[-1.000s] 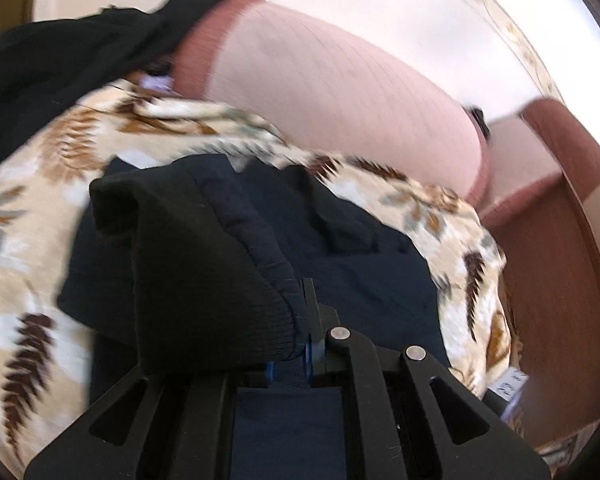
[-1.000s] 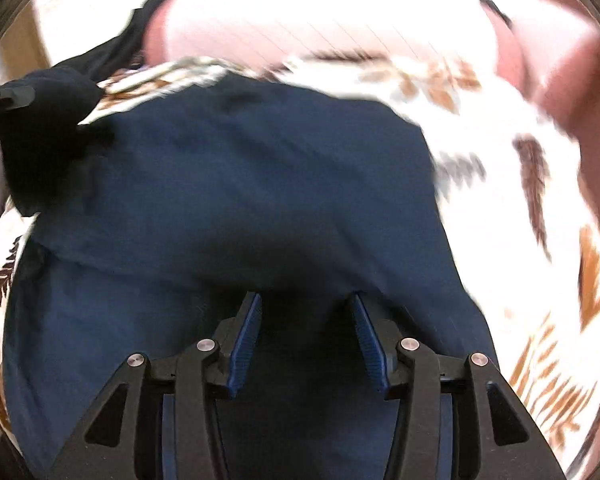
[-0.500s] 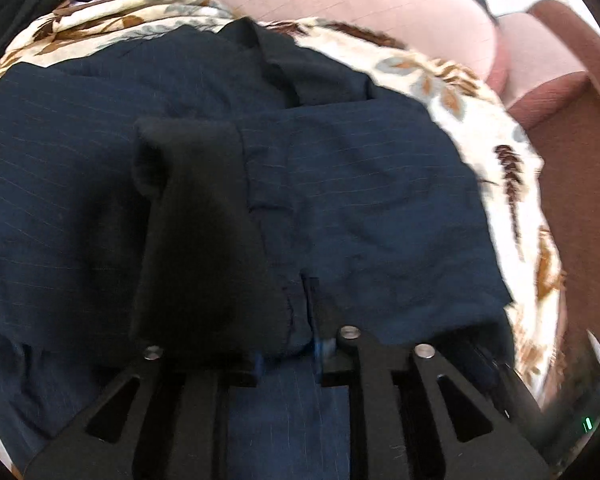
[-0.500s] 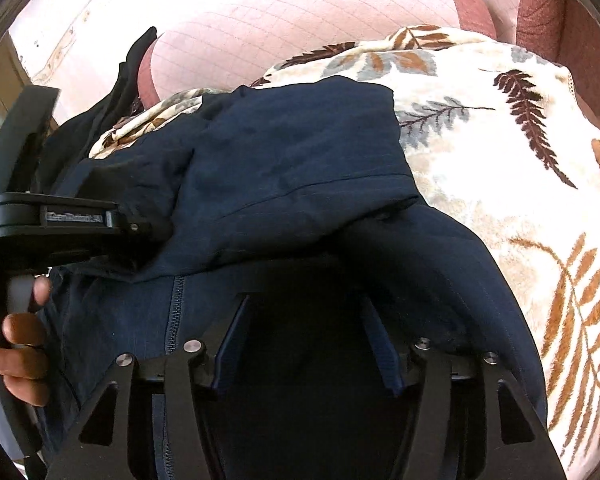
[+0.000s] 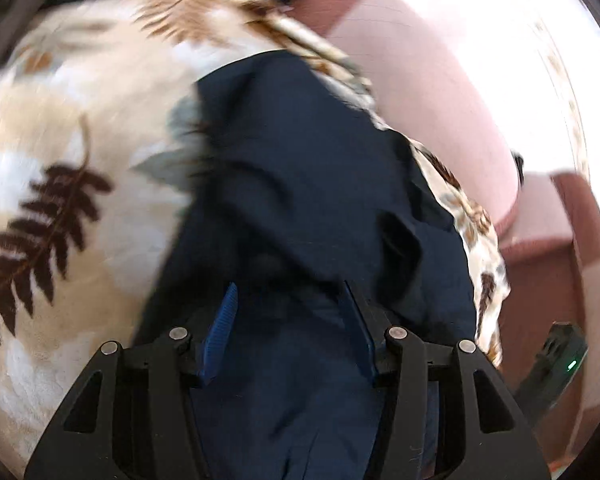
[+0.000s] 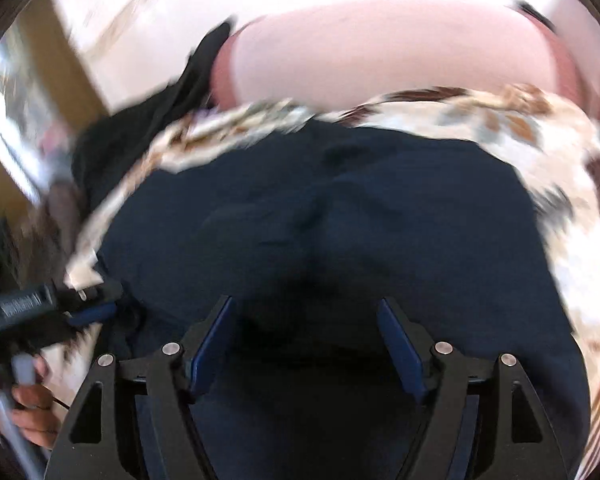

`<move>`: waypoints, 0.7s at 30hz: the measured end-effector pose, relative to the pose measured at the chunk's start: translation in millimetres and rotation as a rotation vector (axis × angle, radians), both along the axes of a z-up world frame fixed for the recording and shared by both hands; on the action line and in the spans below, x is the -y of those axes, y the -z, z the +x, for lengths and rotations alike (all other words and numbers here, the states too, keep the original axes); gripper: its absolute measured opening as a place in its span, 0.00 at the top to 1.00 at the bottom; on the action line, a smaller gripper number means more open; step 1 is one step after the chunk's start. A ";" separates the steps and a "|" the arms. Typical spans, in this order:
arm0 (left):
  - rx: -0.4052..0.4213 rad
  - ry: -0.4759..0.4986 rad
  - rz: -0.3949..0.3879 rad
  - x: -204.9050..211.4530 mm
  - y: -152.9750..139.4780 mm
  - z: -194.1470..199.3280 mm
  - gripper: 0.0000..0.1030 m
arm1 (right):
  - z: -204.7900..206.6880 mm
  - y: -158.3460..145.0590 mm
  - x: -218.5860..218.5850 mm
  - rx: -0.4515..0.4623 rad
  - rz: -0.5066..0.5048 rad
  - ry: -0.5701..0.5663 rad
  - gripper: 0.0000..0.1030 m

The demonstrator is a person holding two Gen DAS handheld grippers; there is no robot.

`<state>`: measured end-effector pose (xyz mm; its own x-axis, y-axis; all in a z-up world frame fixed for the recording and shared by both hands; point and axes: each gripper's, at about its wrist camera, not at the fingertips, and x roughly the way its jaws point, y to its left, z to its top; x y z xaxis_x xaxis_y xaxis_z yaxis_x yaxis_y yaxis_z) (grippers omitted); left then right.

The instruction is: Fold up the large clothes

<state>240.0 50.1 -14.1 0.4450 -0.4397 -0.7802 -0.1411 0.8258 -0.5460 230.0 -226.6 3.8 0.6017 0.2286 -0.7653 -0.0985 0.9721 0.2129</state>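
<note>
A dark navy garment (image 5: pixel 316 184) lies folded over on a cream blanket with brown fern leaves (image 5: pixel 56 200). My left gripper (image 5: pixel 288 300) hovers over the garment's near part, its jaws opening, and no cloth is pinched between the blue pads. In the right wrist view the same navy garment (image 6: pixel 340 216) fills the middle. My right gripper (image 6: pixel 306 306) stands over it with jaws opening wide and nothing gripped. The left gripper (image 6: pixel 100 304) also shows at the left edge of the right wrist view, at the garment's left border, held by a hand (image 6: pixel 32 412).
A pink cushion (image 5: pixel 432 92) and reddish-brown sofa arm (image 5: pixel 540 280) lie behind and right of the blanket. A black cloth (image 6: pixel 148 128) drapes at the back left. The fern blanket (image 6: pixel 572 184) spreads bare to the garment's right.
The left gripper has let go of the dark sleeve it held and its jaws have parted. It swung left over the garment. The right gripper's jaws have widened and it shifted over the garment.
</note>
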 end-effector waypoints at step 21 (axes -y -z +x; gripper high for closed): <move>-0.023 0.015 0.024 -6.1 9.8 -7.1 0.50 | 2.0 12.0 156.7 0.011 0.446 0.409 0.96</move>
